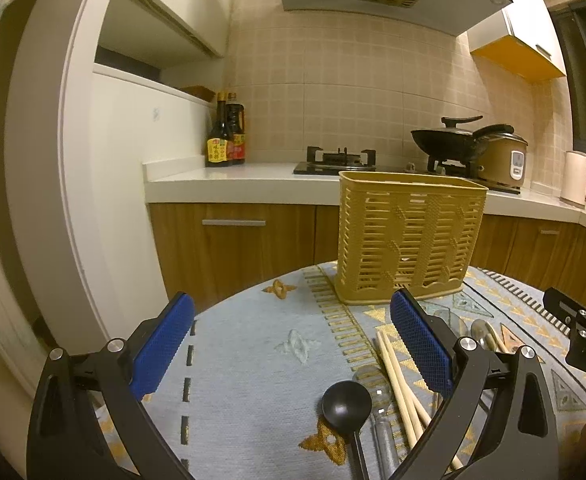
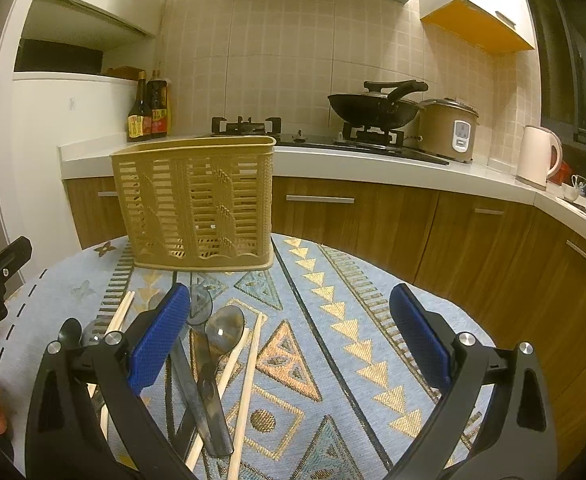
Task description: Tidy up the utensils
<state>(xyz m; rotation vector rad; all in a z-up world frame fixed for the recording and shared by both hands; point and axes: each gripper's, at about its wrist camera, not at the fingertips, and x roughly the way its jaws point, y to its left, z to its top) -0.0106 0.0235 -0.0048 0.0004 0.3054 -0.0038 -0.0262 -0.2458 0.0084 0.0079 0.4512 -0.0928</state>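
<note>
— Utensils lie loose on the patterned cloth (image 2: 373, 300) before the yellow basket (image 2: 197, 204). Left gripper (image 1: 293, 344) gapes wide over a black spoon (image 1: 347, 404) and chopsticks (image 1: 397, 380).
— Right gripper (image 2: 289, 344), equally wide, holds nothing; only its view shows the smoky translucent spoons (image 2: 213, 360).
— Any writing?
— "DAS" on the right gripper's body, seen from the left camera; bottle labels (image 1: 225, 148) are unreadable.

Basket (image 2: 197, 204) at table (image 2: 373, 320) far edge; chopsticks (image 2: 249, 392), spoons (image 2: 217, 360) before it.
</note>
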